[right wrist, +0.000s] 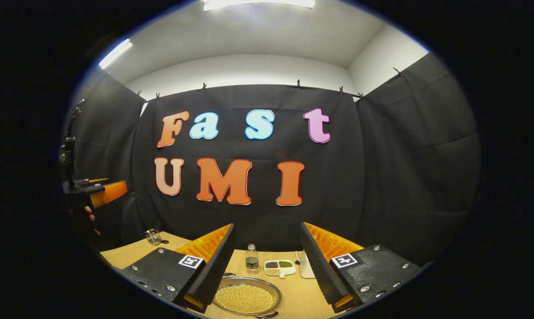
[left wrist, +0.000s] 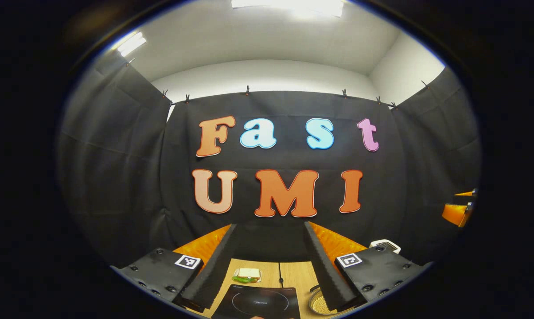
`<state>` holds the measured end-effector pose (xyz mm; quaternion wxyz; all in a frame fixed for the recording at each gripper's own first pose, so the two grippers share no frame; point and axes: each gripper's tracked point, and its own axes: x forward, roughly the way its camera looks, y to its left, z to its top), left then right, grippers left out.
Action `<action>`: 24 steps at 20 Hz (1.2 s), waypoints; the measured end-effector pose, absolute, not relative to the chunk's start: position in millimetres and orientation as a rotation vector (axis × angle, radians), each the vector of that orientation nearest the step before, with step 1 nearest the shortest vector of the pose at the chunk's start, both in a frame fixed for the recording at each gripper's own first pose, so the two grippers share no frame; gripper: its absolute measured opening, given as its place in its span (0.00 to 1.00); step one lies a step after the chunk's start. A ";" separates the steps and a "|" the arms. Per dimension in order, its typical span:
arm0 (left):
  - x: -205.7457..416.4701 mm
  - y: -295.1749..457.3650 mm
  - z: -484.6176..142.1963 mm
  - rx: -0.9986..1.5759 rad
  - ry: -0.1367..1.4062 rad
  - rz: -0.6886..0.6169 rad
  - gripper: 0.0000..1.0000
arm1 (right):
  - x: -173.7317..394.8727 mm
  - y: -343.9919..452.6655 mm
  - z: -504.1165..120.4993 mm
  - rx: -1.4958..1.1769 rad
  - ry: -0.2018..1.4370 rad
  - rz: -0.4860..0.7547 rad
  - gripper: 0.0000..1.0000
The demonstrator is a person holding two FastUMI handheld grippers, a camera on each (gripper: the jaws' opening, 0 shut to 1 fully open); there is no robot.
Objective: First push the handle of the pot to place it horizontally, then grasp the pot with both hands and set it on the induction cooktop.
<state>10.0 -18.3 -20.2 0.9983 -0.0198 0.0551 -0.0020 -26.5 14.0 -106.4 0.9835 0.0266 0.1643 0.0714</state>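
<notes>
A: Pot (right wrist: 246, 297) first. Where is it against the two grippers?

B: Low on the table (right wrist: 293, 292), just below the right gripper (right wrist: 267, 266), whose fingers stand spread wide with nothing between them. The pot is a shallow metal pan full of pale beans. A dark piece at its near rim may be the handle (right wrist: 267, 315), though I cannot tell which way it points.

A: And the left gripper (left wrist: 270, 266)?

B: Spread wide too, and empty. The cooktop (left wrist: 258, 303) lies just beneath it, and the pot's rim (left wrist: 317, 303) shows just to the right of the cooktop.

A: What else stands around the pot?

B: Beyond it, a small bottle (right wrist: 251, 258), then a white dish (right wrist: 279, 267) with dark and green fillings beside that. Farther left of the pot sits a glass jar (right wrist: 153, 237). Behind the cooktop lies a small plate (left wrist: 247, 275) with something green.

A: So which step is this?

B: I judge the very start: both grippers are held high, nothing is touched, the pot is off the cooktop. Next, one gripper must drop to the handle and nudge it sideways.
</notes>
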 end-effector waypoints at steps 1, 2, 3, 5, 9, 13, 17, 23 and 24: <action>10.5 -17.9 -23.4 -0.036 0.107 -0.001 0.99 | -30.7 14.2 -115.5 0.048 0.345 0.149 0.90; 10.2 -19.1 -27.6 -0.034 0.111 -0.005 0.98 | -34.6 14.7 -124.7 0.044 0.361 0.154 0.90; 8.3 -22.3 -30.2 -0.034 0.117 -0.013 0.99 | -39.5 13.8 -135.2 0.041 0.381 0.160 0.90; 7.7 -23.8 -33.6 -0.030 0.117 -0.017 0.99 | -47.6 16.3 -159.2 0.041 0.433 0.178 0.89; 5.1 -20.3 -30.9 -0.013 0.083 -0.002 0.96 | -67.1 20.3 -212.1 0.041 0.559 0.214 0.87; 4.8 -22.7 -37.6 -0.013 0.086 -0.006 0.99 | -91.6 37.2 -266.9 0.072 0.711 0.282 0.76; 7.3 -24.1 -46.3 -0.009 0.112 -0.013 0.99 | -123.8 48.4 -323.6 0.100 0.880 0.324 0.61; 9.3 -29.5 -56.0 -0.001 0.123 -0.016 0.98 | -176.2 59.9 -390.4 0.135 1.149 0.360 0.38; 10.2 -29.7 -57.5 -0.002 0.125 -0.017 0.99 | -182.0 61.2 -397.8 0.138 1.180 0.362 0.33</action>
